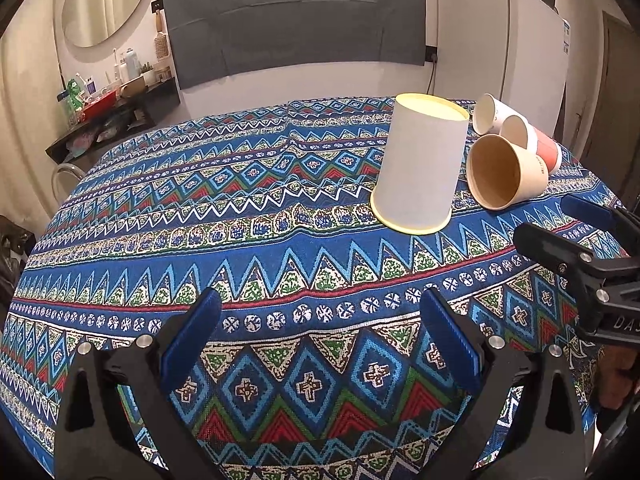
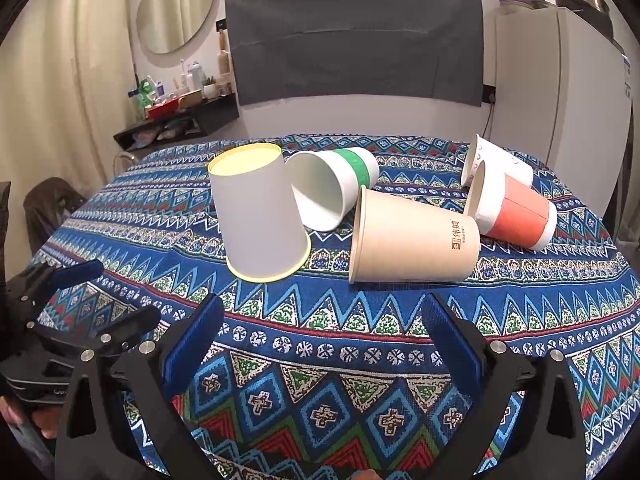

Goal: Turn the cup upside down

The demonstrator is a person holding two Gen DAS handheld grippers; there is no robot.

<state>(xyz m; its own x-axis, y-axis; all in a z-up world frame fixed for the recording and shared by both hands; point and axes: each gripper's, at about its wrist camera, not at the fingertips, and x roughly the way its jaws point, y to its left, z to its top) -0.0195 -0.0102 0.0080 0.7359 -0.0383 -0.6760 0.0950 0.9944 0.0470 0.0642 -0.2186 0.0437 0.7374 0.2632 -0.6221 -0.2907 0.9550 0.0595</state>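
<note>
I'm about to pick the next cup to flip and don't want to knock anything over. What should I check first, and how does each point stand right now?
1. White cup with yellow rim already upside down, rim flat on the tablecloth: ok.
2. Beige cup lies on its side, not flipped: not ok.
3. Right gripper open and empty: ok.
4. Left gripper open and empty: ok.
5. Clear room around the beige cup: not ok; the green-banded cup and the red-banded cup lie close by.
6. Whether the patterned white cup touches the red-banded cup: cannot tell.
</note>
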